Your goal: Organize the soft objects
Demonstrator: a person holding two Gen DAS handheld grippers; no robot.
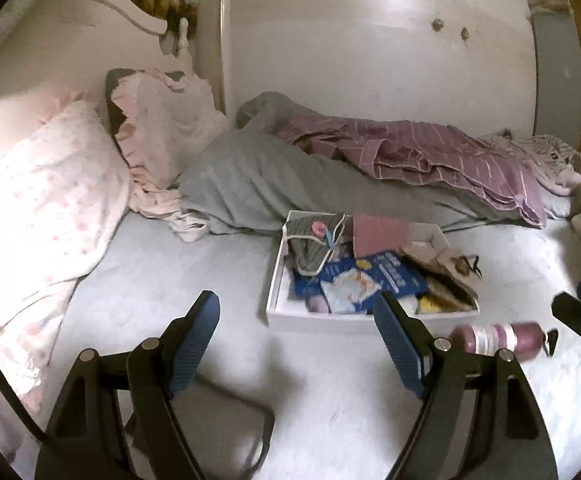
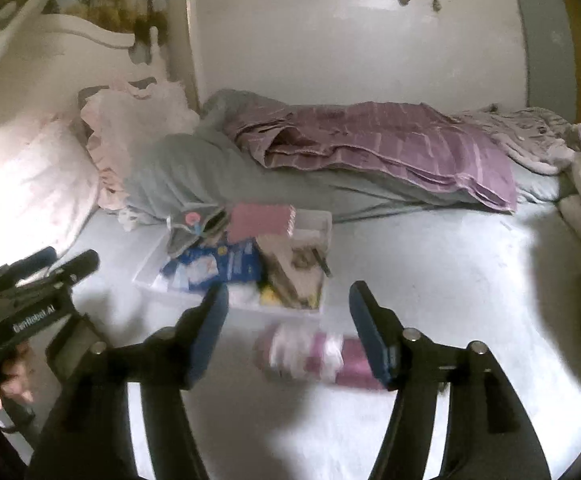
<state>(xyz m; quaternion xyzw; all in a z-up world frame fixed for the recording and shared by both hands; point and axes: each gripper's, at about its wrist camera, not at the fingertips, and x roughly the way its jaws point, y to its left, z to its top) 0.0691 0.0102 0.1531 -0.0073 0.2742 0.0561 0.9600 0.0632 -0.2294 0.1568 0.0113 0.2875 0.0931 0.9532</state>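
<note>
While both grippers hover open and empty, purple roll (image 2: 322, 356) lies on bed sheet (image 2: 430, 280), just in front of white box (image 2: 230, 306).
Right gripper (image 2: 288, 320) straddles roll, pads not touching; left gripper (image 1: 296, 330) beside it. Looks light, squashy, likely to roll: pinch mid-body across its width.

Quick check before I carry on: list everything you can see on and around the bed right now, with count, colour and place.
storage box: one, white, mid-bed, stuffed with mixed items
blue packet: one, blue and white, on top inside the box
pink card: one, at the box's far edge
bottle: one, purple with a white band, lying on the sheet just in front of the box
grey quilt: one, bunched along the wall
striped cloth: one, purple, on the quilt
pillows: two, pale pink, at the headboard end
wardrobe: one, white, behind the bed
left tool: black with blue pads, open, empty
right tool: same, open; the bottle lies between its fingers, blurred
</note>
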